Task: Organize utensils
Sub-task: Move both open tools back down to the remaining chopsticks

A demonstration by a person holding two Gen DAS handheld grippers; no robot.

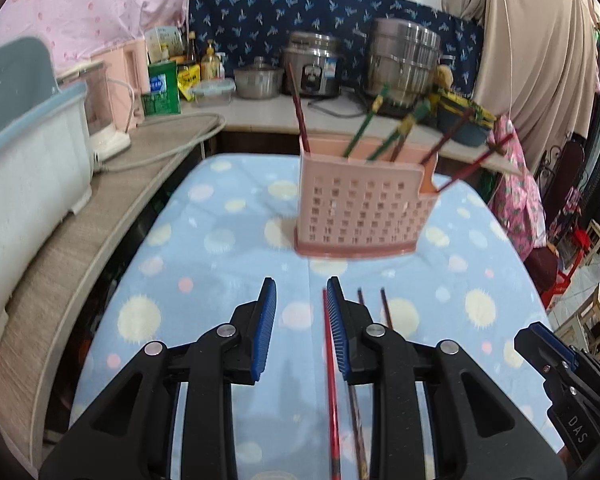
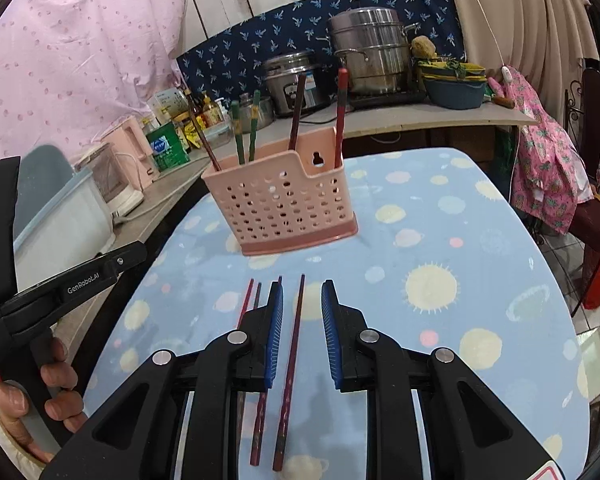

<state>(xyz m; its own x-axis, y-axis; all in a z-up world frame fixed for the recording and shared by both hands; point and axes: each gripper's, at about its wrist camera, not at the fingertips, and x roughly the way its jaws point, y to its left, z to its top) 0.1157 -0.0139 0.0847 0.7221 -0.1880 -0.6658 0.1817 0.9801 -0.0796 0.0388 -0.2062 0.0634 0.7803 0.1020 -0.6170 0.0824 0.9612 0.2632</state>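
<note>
While several chopsticks [image 2: 296,120] already stood in the pink holder [image 2: 280,204], loose ones [image 2: 290,364] lay on the cloth [image 2: 440,240], both grippers [image 2: 302,328] [image 1: 302,320] gaped empty above them.

Chopsticks [image 2: 290,364] on table [image 2: 480,280], before holder [image 2: 280,204].

Left gripper [image 1: 301,294] — jaws parted, level; right gripper [image 2: 302,296] likewise spread, pointing forward

A rice cooker [image 2: 296,80] sits beside a steel steamer pot [image 2: 370,54].
</note>
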